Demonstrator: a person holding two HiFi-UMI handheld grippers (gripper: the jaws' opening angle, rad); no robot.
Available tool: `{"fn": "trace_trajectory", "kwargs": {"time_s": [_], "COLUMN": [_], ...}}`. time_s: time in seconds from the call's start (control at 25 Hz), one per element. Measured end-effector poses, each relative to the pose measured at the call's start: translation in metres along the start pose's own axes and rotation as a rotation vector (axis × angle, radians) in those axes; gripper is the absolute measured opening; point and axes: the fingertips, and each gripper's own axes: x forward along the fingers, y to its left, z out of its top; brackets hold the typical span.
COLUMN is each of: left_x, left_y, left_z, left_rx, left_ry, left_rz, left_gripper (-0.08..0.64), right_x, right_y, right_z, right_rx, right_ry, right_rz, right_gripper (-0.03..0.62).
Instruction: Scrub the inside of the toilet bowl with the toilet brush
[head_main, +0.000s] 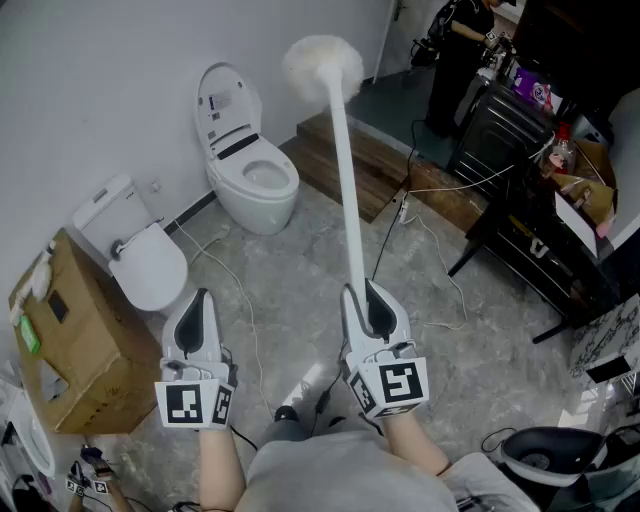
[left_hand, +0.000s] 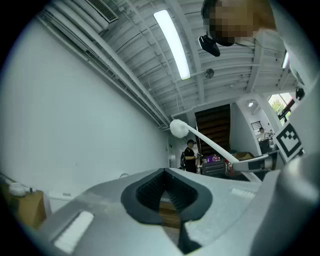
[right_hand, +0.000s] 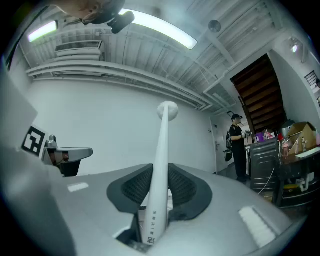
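My right gripper (head_main: 368, 300) is shut on the lower end of the white toilet brush handle (head_main: 345, 170). The brush stands nearly upright in the air, its fluffy white head (head_main: 322, 62) far above the floor. The right gripper view shows the handle (right_hand: 159, 165) clamped between the dark pads, with the head (right_hand: 168, 110) at the top. The left gripper (head_main: 199, 300) hangs beside it, shut and empty; its view catches the brush head (left_hand: 178, 128) too. A white toilet (head_main: 258, 180) with its lid up and bowl exposed stands by the wall, well ahead of both grippers.
A second toilet (head_main: 148, 265) with its lid down sits nearer left, next to a cardboard box (head_main: 70, 340). Cables (head_main: 420, 230) trail over the grey floor. A wooden step (head_main: 345, 160), a black rack (head_main: 520, 130) and a standing person (head_main: 455, 50) lie beyond.
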Motion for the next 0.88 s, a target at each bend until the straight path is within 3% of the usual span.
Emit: {"fn": "trace_trajectory", "kwargs": {"time_s": [0.64,0.88], "left_x": [0.007,0.013], "left_y": [0.023,0.035], "left_z": [-0.002,-0.003], "left_rx": [0.007,0.045], "left_ry": [-0.002,-0.009], "left_rz": [-0.031,-0.072], "left_gripper": [0.0,0.0], "right_x": [0.016,0.024], "right_y": [0.015,0.028], "right_z": [-0.009,-0.025], "right_rx": [-0.007,0.035], "right_ry": [0.024,0.064], "right_rz": [-0.028,-0.016], "right_gripper": [0.097,0.098]}}
